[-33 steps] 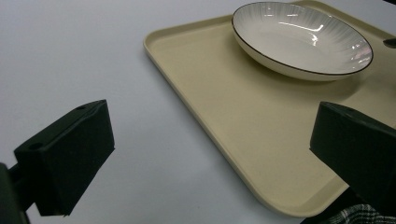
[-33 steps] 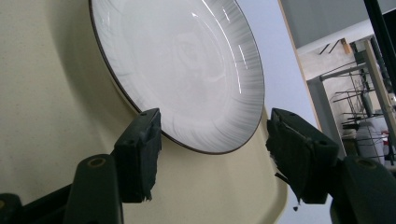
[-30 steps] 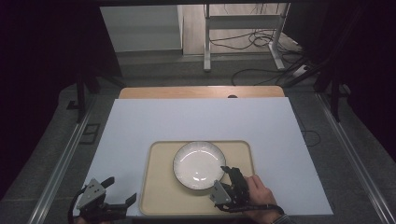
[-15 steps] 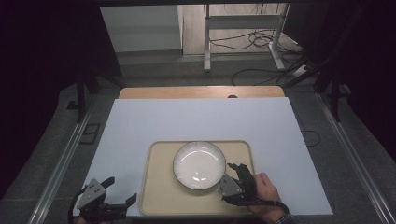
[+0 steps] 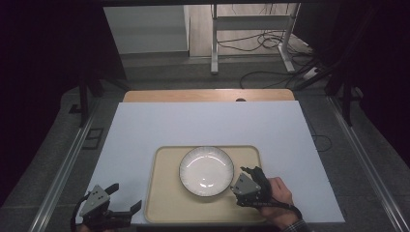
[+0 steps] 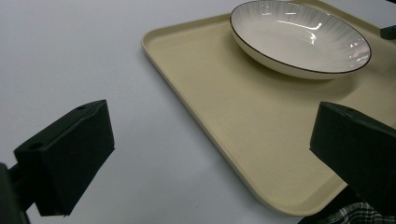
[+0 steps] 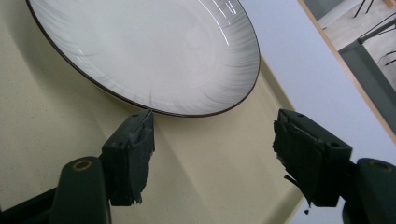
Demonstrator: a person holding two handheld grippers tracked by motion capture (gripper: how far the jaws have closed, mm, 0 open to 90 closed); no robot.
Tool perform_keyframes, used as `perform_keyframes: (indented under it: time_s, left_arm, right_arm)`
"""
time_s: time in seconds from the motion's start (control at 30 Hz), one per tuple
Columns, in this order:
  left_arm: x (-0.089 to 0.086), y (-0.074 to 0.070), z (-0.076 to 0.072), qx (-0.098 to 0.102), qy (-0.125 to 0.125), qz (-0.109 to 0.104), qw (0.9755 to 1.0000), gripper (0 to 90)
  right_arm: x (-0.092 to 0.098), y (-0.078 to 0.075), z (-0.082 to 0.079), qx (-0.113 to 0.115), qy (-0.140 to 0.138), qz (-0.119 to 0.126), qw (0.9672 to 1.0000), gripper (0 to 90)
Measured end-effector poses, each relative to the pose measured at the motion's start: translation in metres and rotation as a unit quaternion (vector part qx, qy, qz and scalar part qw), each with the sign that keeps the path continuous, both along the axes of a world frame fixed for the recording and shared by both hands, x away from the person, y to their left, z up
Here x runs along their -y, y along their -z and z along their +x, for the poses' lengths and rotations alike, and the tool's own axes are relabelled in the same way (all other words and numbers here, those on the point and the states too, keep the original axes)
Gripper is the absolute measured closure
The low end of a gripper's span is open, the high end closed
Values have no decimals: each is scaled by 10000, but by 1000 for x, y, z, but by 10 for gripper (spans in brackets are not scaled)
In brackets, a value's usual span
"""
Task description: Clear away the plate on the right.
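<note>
High view: white plate (image 5: 206, 171) sits on the beige tray (image 5: 167, 203), roughly centred toward its far half; tray lies on the white table cover (image 5: 203, 125) at the near edge. Right gripper (image 5: 244, 180) is just beside the plate's right rim, over the tray, person's hand (image 5: 275, 195) behind it. Left gripper (image 5: 126, 199) is off the tray's near-left corner, well apart from the plate. Left gripper view: jaws spread wide, nothing between them; tray corner and plate ahead. Right gripper view: jaws have just been opening, clear gap, nothing between them; one pad's (image 7: 135, 140) tip sits right at the plate's dark rim, cannot tell if touching; other pad is over the tray's edge, apart from the plate.
</note>
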State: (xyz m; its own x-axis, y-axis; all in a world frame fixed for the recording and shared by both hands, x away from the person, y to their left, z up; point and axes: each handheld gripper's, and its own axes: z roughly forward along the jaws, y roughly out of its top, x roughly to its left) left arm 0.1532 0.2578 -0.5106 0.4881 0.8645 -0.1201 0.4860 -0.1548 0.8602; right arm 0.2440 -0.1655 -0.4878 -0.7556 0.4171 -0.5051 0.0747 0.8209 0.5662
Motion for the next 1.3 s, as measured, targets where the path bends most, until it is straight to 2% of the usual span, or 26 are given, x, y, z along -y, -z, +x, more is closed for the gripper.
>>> perform_keyframes:
  time_s: [0.3,0.67,1.3]
  left_arm:
    - [0,0,0,-11,11,2,10000,0]
    - [1,0,1,-18,20,13,10000,0]
    - [1,0,1,-29,17,13,10000,0]
  right_arm:
    - [10,0,9,-290,125,312,9990,280]
    - [18,-1,14,-547,259,562,9966,249]
    - [38,-6,12,-862,448,1099,9892,158]
